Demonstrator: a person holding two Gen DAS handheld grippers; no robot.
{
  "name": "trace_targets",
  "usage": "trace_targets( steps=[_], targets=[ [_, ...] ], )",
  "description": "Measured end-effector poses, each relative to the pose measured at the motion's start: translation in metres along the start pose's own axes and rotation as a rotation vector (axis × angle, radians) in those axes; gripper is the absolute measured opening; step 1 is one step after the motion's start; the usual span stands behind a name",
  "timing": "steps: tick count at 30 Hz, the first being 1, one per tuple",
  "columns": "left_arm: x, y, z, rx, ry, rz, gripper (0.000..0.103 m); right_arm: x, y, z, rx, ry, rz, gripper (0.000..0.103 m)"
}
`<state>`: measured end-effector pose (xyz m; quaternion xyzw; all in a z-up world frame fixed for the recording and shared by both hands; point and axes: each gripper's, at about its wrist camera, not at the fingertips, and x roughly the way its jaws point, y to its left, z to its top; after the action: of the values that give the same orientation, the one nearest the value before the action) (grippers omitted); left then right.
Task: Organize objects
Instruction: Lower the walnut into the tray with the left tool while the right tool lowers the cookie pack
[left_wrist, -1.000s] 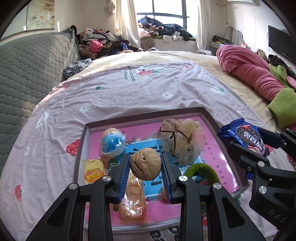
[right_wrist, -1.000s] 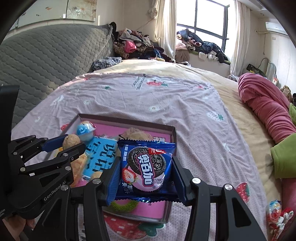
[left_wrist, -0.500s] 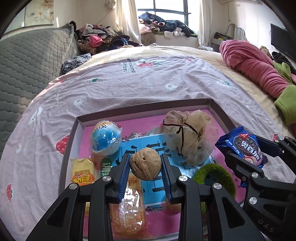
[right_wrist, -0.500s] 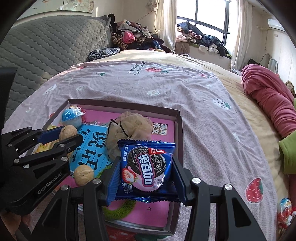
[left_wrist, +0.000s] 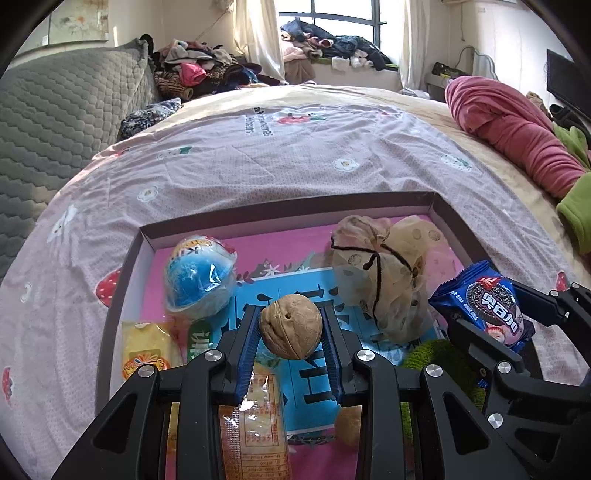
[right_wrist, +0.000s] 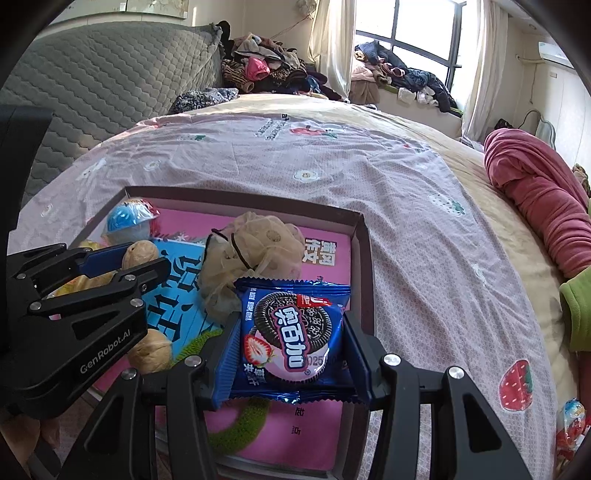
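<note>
My left gripper (left_wrist: 290, 341) is shut on a walnut (left_wrist: 290, 328) and holds it above the pink-floored box (left_wrist: 288, 205) on the bed. My right gripper (right_wrist: 291, 350) is shut on a blue Oreo packet (right_wrist: 291, 332), held over the box's right side (right_wrist: 364, 258). In the box lie a blue wrapped ball (left_wrist: 199, 282), a beige mesh pouch (left_wrist: 384, 273), a yellow snack packet (left_wrist: 146, 349), a clear cracker packet (left_wrist: 253, 417), a green ring (right_wrist: 240, 424) and a second walnut (right_wrist: 151, 350). The right gripper also shows in the left wrist view (left_wrist: 491, 332).
The box rests on a pink flowered bedsheet (left_wrist: 295, 147). A grey quilted headboard (left_wrist: 55, 122) stands to the left. A rolled pink blanket (left_wrist: 517, 136) and green cloth (left_wrist: 576, 210) lie on the right. A small wrapped toy (right_wrist: 569, 424) lies on the sheet at the right.
Both grippers have moved forward over the box with their loads still held. The box fills more of both views and a loose walnut in it has come into the right wrist view.
</note>
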<state>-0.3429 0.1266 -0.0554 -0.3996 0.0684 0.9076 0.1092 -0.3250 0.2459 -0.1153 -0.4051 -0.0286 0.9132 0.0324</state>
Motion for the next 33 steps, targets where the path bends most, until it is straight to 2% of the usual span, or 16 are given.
trace_targets(
  steps=[14, 33],
  targets=[
    [0.013, -0.006, -0.009, 0.000, 0.018, -0.001, 0.034, 0.011, -0.006, -0.003, 0.027, -0.003, -0.005, 0.053],
    [0.012, -0.007, -0.012, -0.006, 0.001, 0.004, 0.035, 0.012, -0.012, -0.005, 0.059, -0.006, 0.012, 0.054]
  ],
)
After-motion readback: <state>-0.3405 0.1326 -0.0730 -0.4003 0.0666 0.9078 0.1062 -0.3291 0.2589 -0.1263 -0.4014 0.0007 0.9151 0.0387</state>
